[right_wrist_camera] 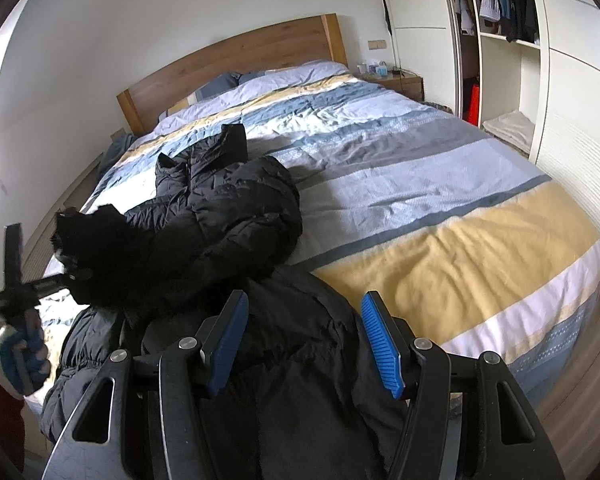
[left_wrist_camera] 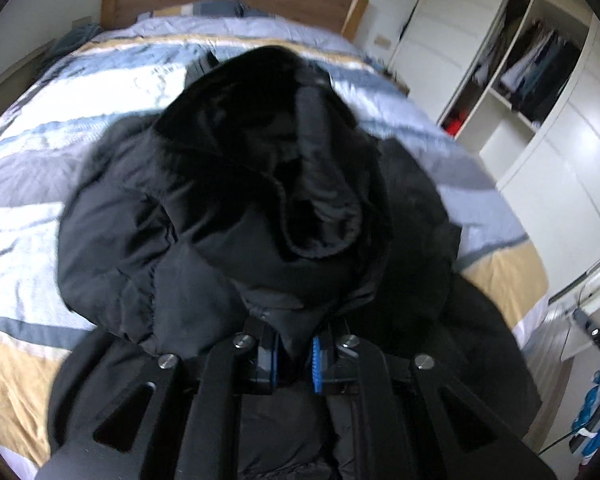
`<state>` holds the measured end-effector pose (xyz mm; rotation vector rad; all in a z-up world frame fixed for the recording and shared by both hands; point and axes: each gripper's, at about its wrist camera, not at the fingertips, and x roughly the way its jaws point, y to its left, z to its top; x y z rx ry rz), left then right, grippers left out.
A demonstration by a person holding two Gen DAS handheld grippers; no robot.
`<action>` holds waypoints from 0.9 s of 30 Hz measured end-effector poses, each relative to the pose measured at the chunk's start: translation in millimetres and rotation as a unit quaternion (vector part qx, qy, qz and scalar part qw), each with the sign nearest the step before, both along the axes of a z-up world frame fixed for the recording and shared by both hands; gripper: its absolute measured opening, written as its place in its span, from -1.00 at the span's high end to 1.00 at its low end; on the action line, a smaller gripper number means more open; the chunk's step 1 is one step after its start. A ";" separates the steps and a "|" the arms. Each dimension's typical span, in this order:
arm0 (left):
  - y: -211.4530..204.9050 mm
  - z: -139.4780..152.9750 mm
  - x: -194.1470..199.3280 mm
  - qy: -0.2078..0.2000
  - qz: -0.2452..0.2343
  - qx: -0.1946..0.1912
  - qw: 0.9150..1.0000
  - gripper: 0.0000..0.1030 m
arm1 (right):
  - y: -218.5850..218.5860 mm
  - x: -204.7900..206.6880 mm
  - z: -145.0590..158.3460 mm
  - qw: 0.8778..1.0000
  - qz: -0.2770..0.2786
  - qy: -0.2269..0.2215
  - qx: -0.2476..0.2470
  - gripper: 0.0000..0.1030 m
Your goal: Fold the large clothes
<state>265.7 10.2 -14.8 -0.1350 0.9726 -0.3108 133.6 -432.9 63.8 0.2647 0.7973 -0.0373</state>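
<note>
Striped bedding [right_wrist_camera: 440, 216] fills the room's middle, wardrobe [right_wrist_camera: 500, 40] at the upper right. At the left edge of the right wrist view, the left gripper [right_wrist_camera: 74, 270] is clamped narrow on the black puffer coat's [right_wrist_camera: 228, 216] furry hood. The coat lies heaped from centre left down to the lower middle. There the right gripper [right_wrist_camera: 304, 340] hovers half wide, its blue pads [right_wrist_camera: 380, 344] gripping nothing. Judging from this, the slick padded fabric could slide out of the thin pinch, or the bulky heap could spring back from any fold left unpinned.
</note>
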 end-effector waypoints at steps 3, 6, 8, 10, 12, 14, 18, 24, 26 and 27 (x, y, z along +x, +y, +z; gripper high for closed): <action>-11.3 -21.6 -0.2 0.014 -0.003 0.019 1.000 0.76 | -5.4 -3.1 -5.0 1.000 -0.002 0.005 0.004 -0.16; -8.7 -38.8 -2.9 0.031 -0.017 -0.002 0.999 0.55 | -9.5 -4.9 -11.8 1.000 -0.001 0.013 0.006 -0.17; -5.5 -44.8 -9.0 0.043 -0.033 -0.031 0.998 0.33 | -9.6 -4.7 -16.3 1.000 0.002 0.020 0.006 -0.17; -0.7 -44.9 -12.6 0.047 -0.043 -0.050 0.997 0.16 | -9.1 -3.2 -20.4 1.000 0.005 0.024 0.007 -0.17; -1.6 -43.0 -20.4 0.044 -0.054 -0.052 0.996 0.14 | -7.4 0.0 -23.2 1.000 0.009 0.026 0.009 -0.17; -3.0 -39.3 -26.4 0.040 -0.061 -0.053 0.996 0.13 | -1.6 5.8 -25.8 0.999 0.018 0.030 0.010 -0.18; 8.3 -22.5 -37.0 0.029 -0.081 -0.071 0.994 0.13 | 23.2 19.8 -23.8 0.998 0.055 0.032 0.001 -0.18; 47.5 1.5 -36.6 -0.007 -0.058 -0.068 0.996 0.13 | 88.0 52.5 -4.3 0.990 0.140 0.018 -0.019 -0.18; 71.1 6.7 -31.3 -0.015 -0.035 -0.062 0.997 0.13 | 116.7 66.4 4.5 0.985 0.173 0.009 -0.023 -0.18; 85.5 8.2 -26.2 -0.019 -0.019 -0.053 0.998 0.13 | 130.0 72.8 7.3 0.982 0.187 0.006 -0.025 -0.17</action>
